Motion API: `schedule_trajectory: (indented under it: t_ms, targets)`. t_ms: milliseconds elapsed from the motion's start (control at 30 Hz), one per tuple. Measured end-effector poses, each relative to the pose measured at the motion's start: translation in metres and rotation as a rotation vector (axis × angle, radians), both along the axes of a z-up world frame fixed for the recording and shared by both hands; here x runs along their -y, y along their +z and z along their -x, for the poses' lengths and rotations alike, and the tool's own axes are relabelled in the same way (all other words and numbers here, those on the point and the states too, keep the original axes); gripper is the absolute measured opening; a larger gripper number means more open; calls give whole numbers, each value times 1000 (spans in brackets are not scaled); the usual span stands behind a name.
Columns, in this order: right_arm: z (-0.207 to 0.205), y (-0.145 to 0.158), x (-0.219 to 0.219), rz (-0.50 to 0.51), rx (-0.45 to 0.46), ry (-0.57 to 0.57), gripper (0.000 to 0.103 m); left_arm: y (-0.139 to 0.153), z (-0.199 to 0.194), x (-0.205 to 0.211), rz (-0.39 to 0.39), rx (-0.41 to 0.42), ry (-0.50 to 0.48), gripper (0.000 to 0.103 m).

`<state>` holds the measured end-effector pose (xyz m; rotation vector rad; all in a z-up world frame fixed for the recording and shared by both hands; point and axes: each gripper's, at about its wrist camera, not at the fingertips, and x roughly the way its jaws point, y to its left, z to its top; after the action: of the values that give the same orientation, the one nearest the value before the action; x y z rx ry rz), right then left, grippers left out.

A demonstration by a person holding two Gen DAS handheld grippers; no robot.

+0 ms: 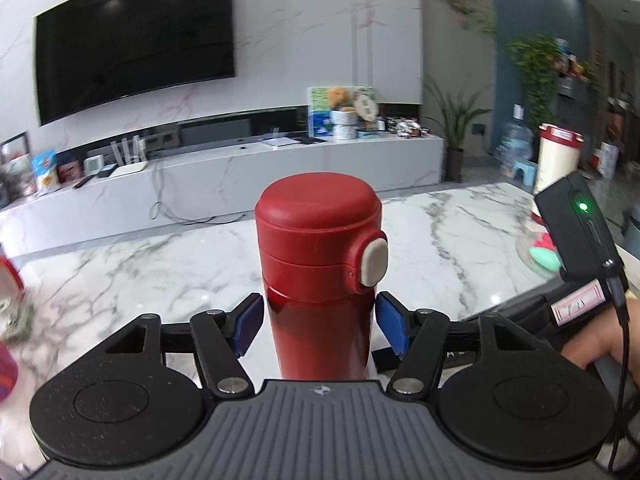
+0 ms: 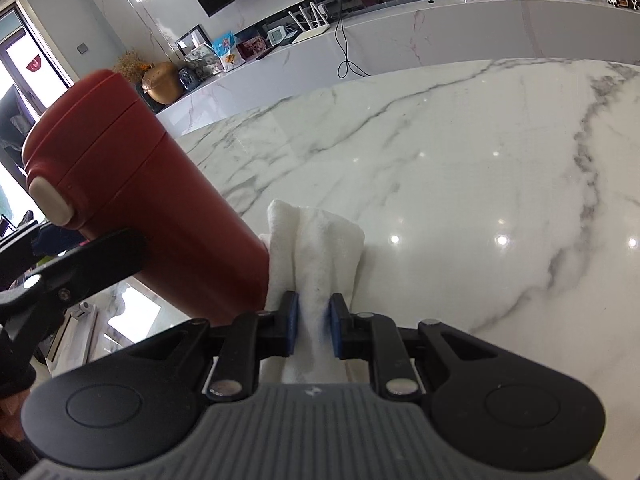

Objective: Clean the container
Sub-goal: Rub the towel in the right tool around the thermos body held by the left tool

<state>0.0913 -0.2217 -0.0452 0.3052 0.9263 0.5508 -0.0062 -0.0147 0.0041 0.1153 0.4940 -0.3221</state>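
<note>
On the marble counter (image 1: 460, 240) stands a red flask (image 1: 320, 280), upright, lid shut, pale button facing right. Left claw (image 1: 320, 324) sits around its body just under the lid: the left pad looks to touch the wall or nearly so, while the right pad (image 1: 394, 328) stands off with a visible gap, so it's a loose bracket, not a real squeeze. Right claw (image 2: 314, 326) is nearly closed, pinching a white cloth (image 2: 316, 248) that's bunched up and resting right against the flask's side, near the right edge of its body. Far back there's a TV (image 1: 132, 40) on the wall.
</note>
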Motion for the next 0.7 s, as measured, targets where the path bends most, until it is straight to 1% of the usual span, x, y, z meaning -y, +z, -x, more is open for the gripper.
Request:
schedule_trajectory:
  t_ms: [133, 267, 467, 567, 700]
  targets:
    - [1, 2, -1, -11, -20, 14, 19, 2, 2, 5, -13, 28, 34, 62]
    - [4, 3, -5, -13, -28, 43, 19, 4, 0, 1, -8, 23, 35, 63]
    - [6, 8, 2, -44, -15, 34, 18, 6, -4, -6, -17, 19, -33, 62]
    - [7, 16, 6, -75, 15, 30, 18, 6, -7, -12, -17, 12, -85, 62]
    - [10, 30, 16, -141, 69, 18, 18, 5, -9, -17, -21, 12, -143, 62]
